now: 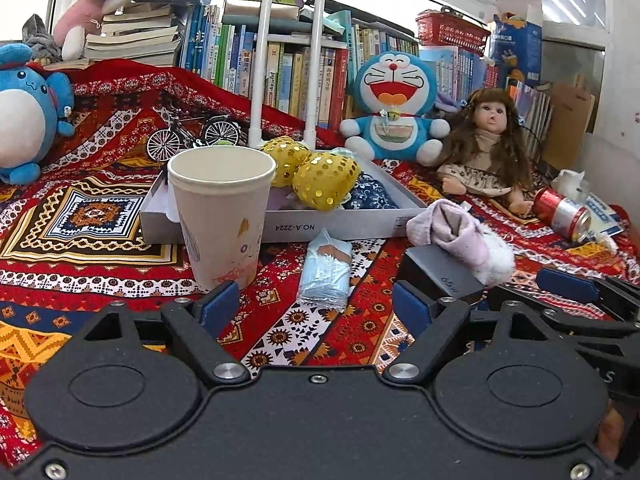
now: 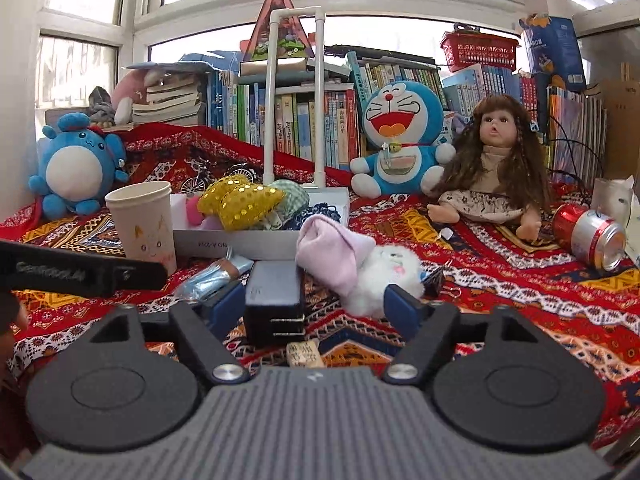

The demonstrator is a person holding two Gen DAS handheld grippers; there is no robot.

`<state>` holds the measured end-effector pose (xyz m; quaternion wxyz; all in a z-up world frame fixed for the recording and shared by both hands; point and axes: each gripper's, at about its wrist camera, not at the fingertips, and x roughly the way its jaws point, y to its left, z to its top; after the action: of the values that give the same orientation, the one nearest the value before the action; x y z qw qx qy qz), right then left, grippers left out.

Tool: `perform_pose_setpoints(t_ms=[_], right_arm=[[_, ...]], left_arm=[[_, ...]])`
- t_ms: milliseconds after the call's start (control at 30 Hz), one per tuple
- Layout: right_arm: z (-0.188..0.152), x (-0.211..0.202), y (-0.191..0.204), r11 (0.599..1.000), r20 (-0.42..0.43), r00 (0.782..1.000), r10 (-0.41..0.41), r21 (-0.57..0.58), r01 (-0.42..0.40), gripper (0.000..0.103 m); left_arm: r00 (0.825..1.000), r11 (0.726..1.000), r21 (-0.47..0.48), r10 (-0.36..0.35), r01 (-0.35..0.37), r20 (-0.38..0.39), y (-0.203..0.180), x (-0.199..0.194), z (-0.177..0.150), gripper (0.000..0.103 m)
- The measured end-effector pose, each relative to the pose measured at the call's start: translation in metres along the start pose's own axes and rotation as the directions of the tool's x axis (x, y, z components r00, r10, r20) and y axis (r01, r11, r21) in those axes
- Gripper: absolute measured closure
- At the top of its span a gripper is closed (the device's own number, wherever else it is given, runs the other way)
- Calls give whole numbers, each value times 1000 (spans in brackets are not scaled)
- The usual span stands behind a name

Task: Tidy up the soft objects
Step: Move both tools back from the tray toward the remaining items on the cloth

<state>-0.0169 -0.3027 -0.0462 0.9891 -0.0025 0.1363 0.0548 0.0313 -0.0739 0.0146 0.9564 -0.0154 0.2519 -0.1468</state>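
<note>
A grey shallow box (image 1: 352,222) (image 2: 200,242) on the patterned cloth holds yellow sequined soft pieces (image 1: 326,178) (image 2: 240,202) and a blue floral cloth (image 1: 372,196). A pink sock and white fluffy toy (image 1: 464,240) (image 2: 352,260) lie just in front of the box, draped on a dark block (image 1: 440,272) (image 2: 274,300). My left gripper (image 1: 316,306) is open and empty, low over the cloth behind a light-blue packet (image 1: 326,272). My right gripper (image 2: 312,306) is open, its fingers on either side of the block and the fluffy toy.
A paper cup (image 1: 222,216) (image 2: 142,222) stands left of the box. A Doraemon plush (image 1: 394,108) (image 2: 402,136), a doll (image 1: 488,148) (image 2: 492,160), a blue round plush (image 1: 24,116) (image 2: 76,164), a red can (image 1: 564,212) (image 2: 588,232), a toy bicycle (image 1: 192,136), white poles and bookshelves ring the area.
</note>
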Motion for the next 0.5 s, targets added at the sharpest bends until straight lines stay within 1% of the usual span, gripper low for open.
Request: perform_pose_setpoints(t_ms=[67, 233, 367, 500], right_arm=[[-3, 1, 0, 1000, -7, 1000, -1, -4, 1, 27], [-11, 4, 4, 999, -38, 999, 27, -34, -28, 28], [-18, 7, 10, 997, -59, 998, 13, -72, -17, 29], [-22, 10, 8, 998, -71, 997, 12, -62, -16, 34]], left_arm=[[1000, 1000, 11, 5, -5, -2, -2, 5, -1, 31], [1000, 1000, 25, 8, -7, -17, -8, 19, -5, 39], [1000, 999, 30, 14, -14, -25, -10, 30, -4, 41], [999, 999, 34, 26, -25, -32, -13, 40, -4, 41]])
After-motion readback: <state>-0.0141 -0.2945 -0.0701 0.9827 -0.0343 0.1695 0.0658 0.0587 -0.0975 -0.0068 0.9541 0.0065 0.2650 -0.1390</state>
